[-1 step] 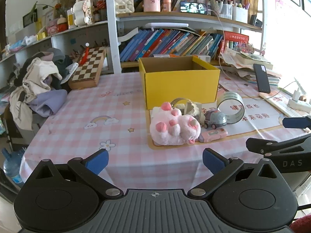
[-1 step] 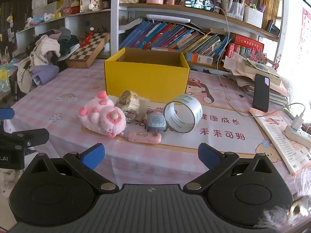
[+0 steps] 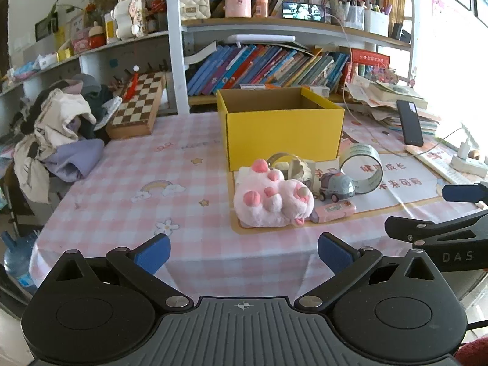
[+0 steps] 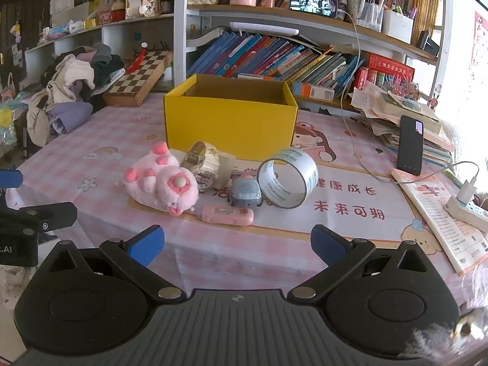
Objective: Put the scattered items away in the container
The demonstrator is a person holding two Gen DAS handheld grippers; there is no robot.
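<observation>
An open yellow box stands on the pink checked tablecloth. In front of it lie a pink plush toy, a pale wristwatch, a small grey toy car, a clear tape roll standing on edge, and a flat pink case. My left gripper hovers open at the table's near edge, left of the plush. My right gripper is open too, just short of the pink case. Neither holds anything.
A chessboard and a heap of clothes sit at the back left. A black phone leans on stacked books to the right, near a power strip, its cable and a printed booklet. Bookshelves rise behind the box.
</observation>
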